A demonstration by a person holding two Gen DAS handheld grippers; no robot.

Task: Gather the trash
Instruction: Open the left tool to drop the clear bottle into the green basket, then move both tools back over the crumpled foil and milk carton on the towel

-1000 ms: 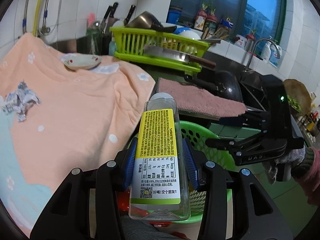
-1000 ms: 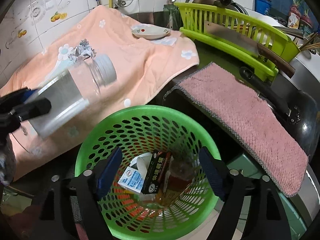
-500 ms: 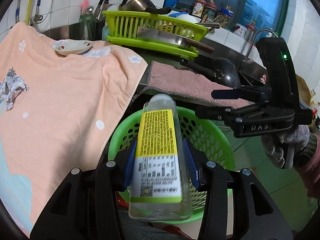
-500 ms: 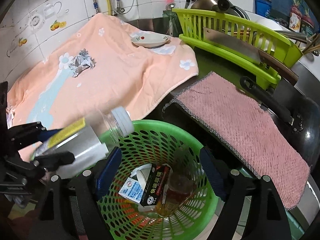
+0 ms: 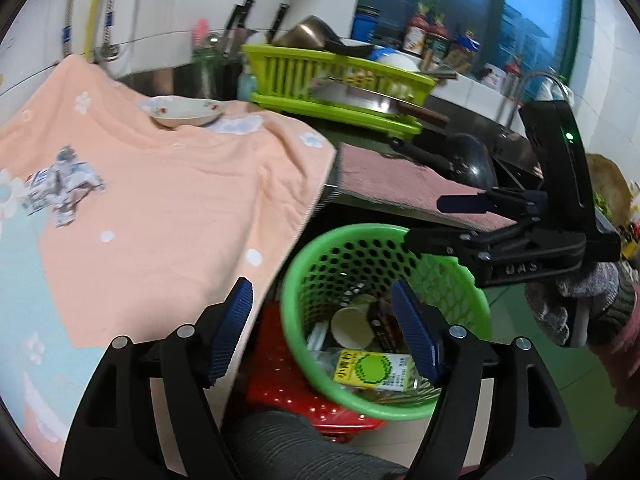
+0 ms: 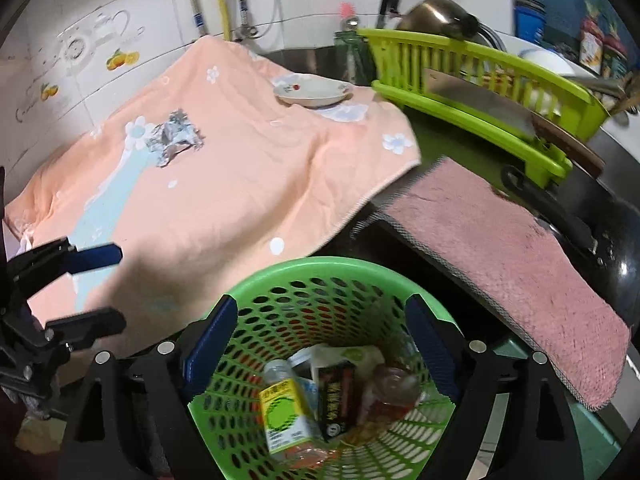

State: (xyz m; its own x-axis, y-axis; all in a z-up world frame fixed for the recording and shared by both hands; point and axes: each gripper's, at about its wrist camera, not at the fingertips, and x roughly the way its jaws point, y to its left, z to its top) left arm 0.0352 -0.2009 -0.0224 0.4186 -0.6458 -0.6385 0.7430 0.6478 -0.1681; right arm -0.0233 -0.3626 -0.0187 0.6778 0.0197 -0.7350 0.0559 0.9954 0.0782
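Observation:
The clear bottle with a yellow label (image 5: 372, 368) (image 6: 284, 412) lies inside the green perforated basket (image 5: 304, 272) (image 6: 320, 264), among a carton, a paper cup and other trash. My left gripper (image 5: 324, 320) (image 6: 118, 288) hangs over the basket's left rim; its jaws are opening and nothing is between them. My right gripper (image 6: 320, 340) (image 5: 424, 220) hovers over the basket from the right, its jaws also opening and holding nothing. A crumpled silver wrapper (image 5: 60, 184) (image 6: 172, 140) lies on the peach towel (image 5: 180, 208) to the left.
A small plate (image 5: 184, 114) sits at the towel's far edge. A lime dish rack (image 5: 340, 80) holding a cleaver, a pink cloth (image 6: 500, 248) and a black pan (image 5: 468, 156) fill the counter behind the basket. A red stool (image 5: 288, 384) stands under the basket.
The left gripper was shut on the bottle above the basket; its jaws have spread and the bottle has dropped into the basket. The right gripper's jaws widened slightly.

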